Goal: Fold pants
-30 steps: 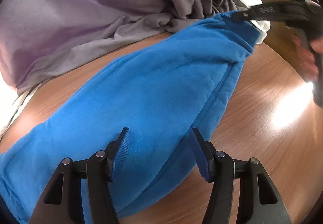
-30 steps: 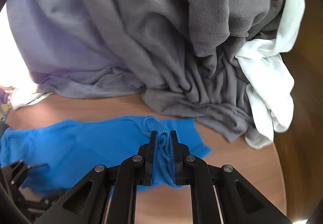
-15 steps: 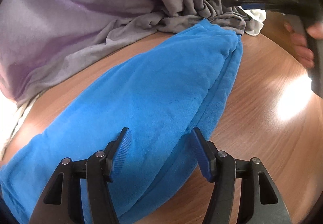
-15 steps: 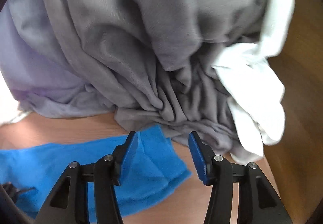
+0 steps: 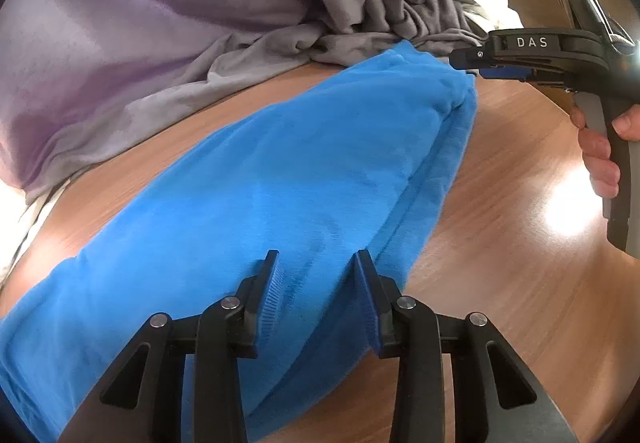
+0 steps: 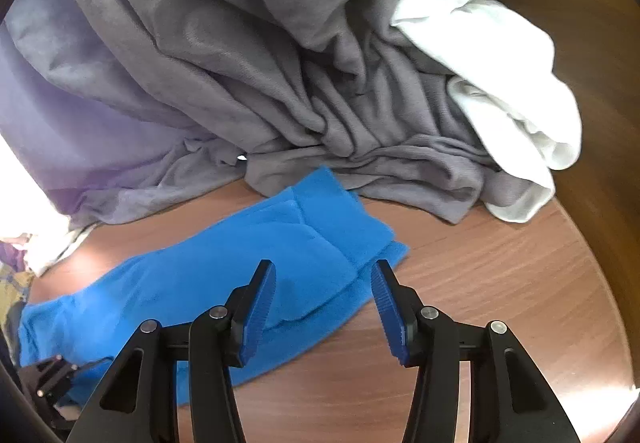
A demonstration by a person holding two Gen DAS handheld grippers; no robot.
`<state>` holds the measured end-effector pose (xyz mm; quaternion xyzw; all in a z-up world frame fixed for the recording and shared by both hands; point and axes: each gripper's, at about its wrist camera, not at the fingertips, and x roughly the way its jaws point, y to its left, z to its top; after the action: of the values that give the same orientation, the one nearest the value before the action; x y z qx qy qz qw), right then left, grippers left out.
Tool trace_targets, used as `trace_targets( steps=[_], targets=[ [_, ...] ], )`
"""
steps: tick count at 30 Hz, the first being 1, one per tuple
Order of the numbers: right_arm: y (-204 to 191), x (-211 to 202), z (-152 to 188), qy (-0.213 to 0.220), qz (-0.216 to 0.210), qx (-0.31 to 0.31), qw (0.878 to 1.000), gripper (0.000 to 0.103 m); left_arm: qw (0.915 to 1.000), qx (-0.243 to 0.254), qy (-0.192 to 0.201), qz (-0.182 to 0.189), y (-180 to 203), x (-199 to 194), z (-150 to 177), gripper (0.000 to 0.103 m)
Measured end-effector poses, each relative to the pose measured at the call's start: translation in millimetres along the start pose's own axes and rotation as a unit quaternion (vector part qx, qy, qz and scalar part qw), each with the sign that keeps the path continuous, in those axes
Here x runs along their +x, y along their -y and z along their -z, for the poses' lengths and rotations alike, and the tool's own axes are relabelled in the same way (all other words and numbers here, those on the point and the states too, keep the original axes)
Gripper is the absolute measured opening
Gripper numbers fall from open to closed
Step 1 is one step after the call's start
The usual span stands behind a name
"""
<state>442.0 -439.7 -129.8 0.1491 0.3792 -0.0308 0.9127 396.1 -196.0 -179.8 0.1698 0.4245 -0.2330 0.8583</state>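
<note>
Lying on the brown wooden table point(image 5: 520, 251) are the blue pants point(image 5: 280, 179), stretched out long and already doubled over, one layer on top of the other. They are soft and fuzzy.

I hold my left gripper point(image 5: 316, 299) over one end of the pants. Its two blue pads are wide apart and nothing is between them but air. The blue cloth sits right under them. I cannot tell if the pads touch it.

I hold my right gripper point(image 6: 322, 307) over the other end of the pants point(image 6: 240, 275). Its blue pads are wide apart too, and it has hold of nothing. The folded corner of the pants lies just below and between the pads. In the left view I can see this gripper point(image 5: 500, 61) from the side, close to the far tip of the pants, with my right hand point(image 5: 600, 151) wrapped around its handle.

Behind the pants is a big heap of gray cloth point(image 6: 280, 63). It touches the far edge of the pants. A white cloth point(image 6: 500, 83) is bunched up on the right side of the heap.
</note>
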Motion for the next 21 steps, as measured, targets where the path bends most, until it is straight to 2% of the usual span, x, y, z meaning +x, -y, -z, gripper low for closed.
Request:
trace_targets(
  steps=[4, 11, 17, 21],
  targets=[
    [-4.0, 11.2, 0.3, -0.011, -0.007, 0.003, 1.000, 0.051, 0.9999, 0.013, 0.001, -0.009, 1.4, 0.9, -0.3, 0.035],
    [-1.0, 22.1, 7.2, -0.023, -0.017, 0.022, 0.999, 0.046, 0.9993, 0.036, 0.006, -0.011, 9.0, -4.7, -1.7, 0.010],
    [11.5, 25.9, 6.0, -0.026, -0.026, 0.054, 0.998, 0.046, 0.9998, 0.021, 0.002, -0.002, 6.3, -2.3, -0.4, 0.005],
    [15.0, 30.8, 1.9, -0.033, -0.029, 0.075, 0.996, 0.046, 0.9998, 0.010, 0.015, 0.006, 5.0, -14.3, -5.3, 0.005]
  ],
)
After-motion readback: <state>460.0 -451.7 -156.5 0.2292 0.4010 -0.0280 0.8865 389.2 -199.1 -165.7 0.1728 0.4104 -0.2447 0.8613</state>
